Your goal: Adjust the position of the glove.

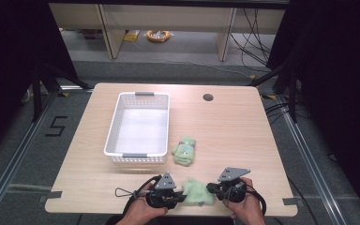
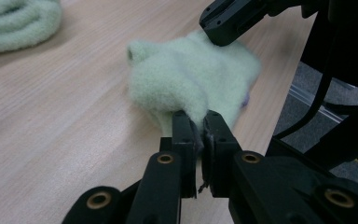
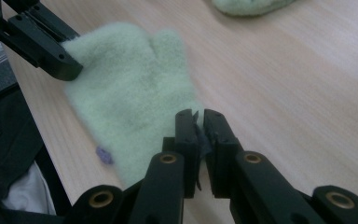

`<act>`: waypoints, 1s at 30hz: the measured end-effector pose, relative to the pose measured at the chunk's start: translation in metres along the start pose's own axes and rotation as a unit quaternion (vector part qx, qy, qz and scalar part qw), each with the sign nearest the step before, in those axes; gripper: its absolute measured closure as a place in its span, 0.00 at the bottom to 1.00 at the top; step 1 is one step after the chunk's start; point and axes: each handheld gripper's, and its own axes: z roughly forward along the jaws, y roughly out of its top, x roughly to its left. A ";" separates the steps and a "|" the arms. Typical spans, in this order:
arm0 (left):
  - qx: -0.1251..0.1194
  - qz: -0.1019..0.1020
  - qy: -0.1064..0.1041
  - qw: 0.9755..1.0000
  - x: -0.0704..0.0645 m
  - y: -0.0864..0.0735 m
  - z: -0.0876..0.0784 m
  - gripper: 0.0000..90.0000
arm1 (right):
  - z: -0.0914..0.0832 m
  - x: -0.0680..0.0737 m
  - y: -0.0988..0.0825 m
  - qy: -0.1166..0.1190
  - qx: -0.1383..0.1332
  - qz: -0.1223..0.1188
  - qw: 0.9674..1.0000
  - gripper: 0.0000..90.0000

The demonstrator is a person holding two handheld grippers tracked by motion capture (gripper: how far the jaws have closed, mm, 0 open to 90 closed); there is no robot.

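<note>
High view shows the white basket [image 1: 117,125] with nothing in it, one green mitten [image 1: 184,151] lying beside it, and a second mitten [image 1: 198,191] at the near table edge. Left gripper [image 2: 197,122] and right gripper [image 3: 197,120] are each clamped on opposite edges of that second mitten; judged as early, with no mitten yet in the basket.

A lab or test room set up for recording is indicated. A plain light-wood worktop [image 1: 225,136] with a cable hole [image 1: 208,97] is enclosed on both sides by black curtains [image 1: 328,70]. Metal rails [image 1: 309,159] are laid along the grey floor [image 1: 192,70], where a number marking [image 1: 56,125] is taped and loose cables [image 1: 253,33] are left trailing. Bare wooden furniture legs [image 1: 110,33] and a coiled yellow cord [image 1: 158,35] can be seen at the back.
</note>
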 end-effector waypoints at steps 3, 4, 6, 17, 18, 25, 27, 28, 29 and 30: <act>-0.002 0.008 0.000 1.000 0.002 0.002 -0.005 0.94 | -0.003 0.000 0.007 0.003 -0.001 -0.009 1.000 0.95; -0.003 -0.002 0.000 1.000 0.001 0.002 -0.008 0.94 | -0.003 0.000 0.007 0.003 -0.001 -0.009 1.000 0.95; -0.012 -0.014 -0.007 1.000 0.003 0.003 -0.015 0.94 | -0.005 0.000 0.017 0.008 -0.007 -0.016 1.000 0.95; -0.015 -0.041 0.003 0.999 0.022 -0.008 -0.036 0.94 | 0.018 0.003 0.044 0.036 0.002 -0.037 0.999 0.95; -0.015 -0.050 0.007 0.999 0.025 -0.011 -0.039 0.94 | 0.020 0.004 0.046 0.038 0.005 -0.033 0.999 0.95; -0.002 -0.050 0.021 0.999 0.032 -0.020 -0.036 0.93 | 0.035 0.008 0.050 0.041 0.022 -0.029 0.998 0.95; 0.001 -0.052 0.023 0.998 0.033 -0.020 -0.036 0.92 | 0.040 0.008 0.048 0.044 0.027 -0.028 0.998 0.95; 0.001 -0.051 0.024 0.998 0.033 -0.019 -0.036 0.92 | 0.041 0.008 0.048 0.041 0.033 -0.030 0.998 0.95; 0.002 -0.049 0.025 0.998 0.033 -0.020 -0.036 0.92 | 0.043 0.008 0.046 0.042 0.026 -0.024 0.998 0.95; 0.006 -0.046 0.026 0.999 0.033 -0.020 -0.036 0.91 | 0.043 0.008 0.045 0.039 0.029 -0.019 0.999 0.95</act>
